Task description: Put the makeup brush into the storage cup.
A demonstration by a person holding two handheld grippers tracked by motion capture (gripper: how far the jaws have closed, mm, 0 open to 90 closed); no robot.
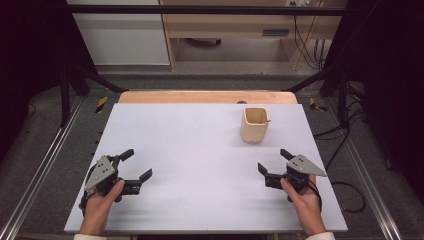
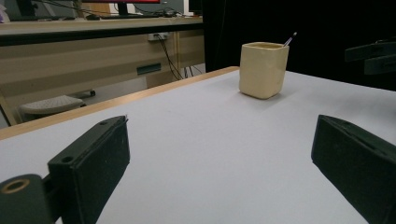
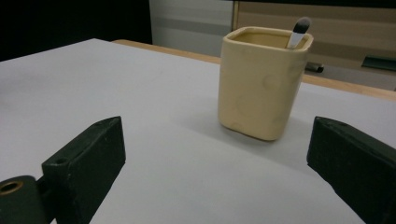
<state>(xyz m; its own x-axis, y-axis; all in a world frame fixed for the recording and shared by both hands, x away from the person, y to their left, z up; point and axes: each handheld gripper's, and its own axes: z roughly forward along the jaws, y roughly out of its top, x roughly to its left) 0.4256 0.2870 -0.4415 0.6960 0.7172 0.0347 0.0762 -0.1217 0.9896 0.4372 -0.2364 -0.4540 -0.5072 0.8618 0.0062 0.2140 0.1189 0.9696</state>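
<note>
The cup (image 1: 254, 125) is pale cream yellow, plain without pattern. The brush (image 3: 299, 32) in it has a dark grey tip and a silver neck. The table (image 1: 200, 150) has a plain light grey top and a light wood edge at the far side. Both grippers, left gripper (image 1: 136, 163) and right gripper (image 1: 272, 161), are black with a grey plate on top.

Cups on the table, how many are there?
1. A cream cup stands toward the table's far right, ahead of the right tool, with a brush poking out. Nothing looks hidden.
</note>
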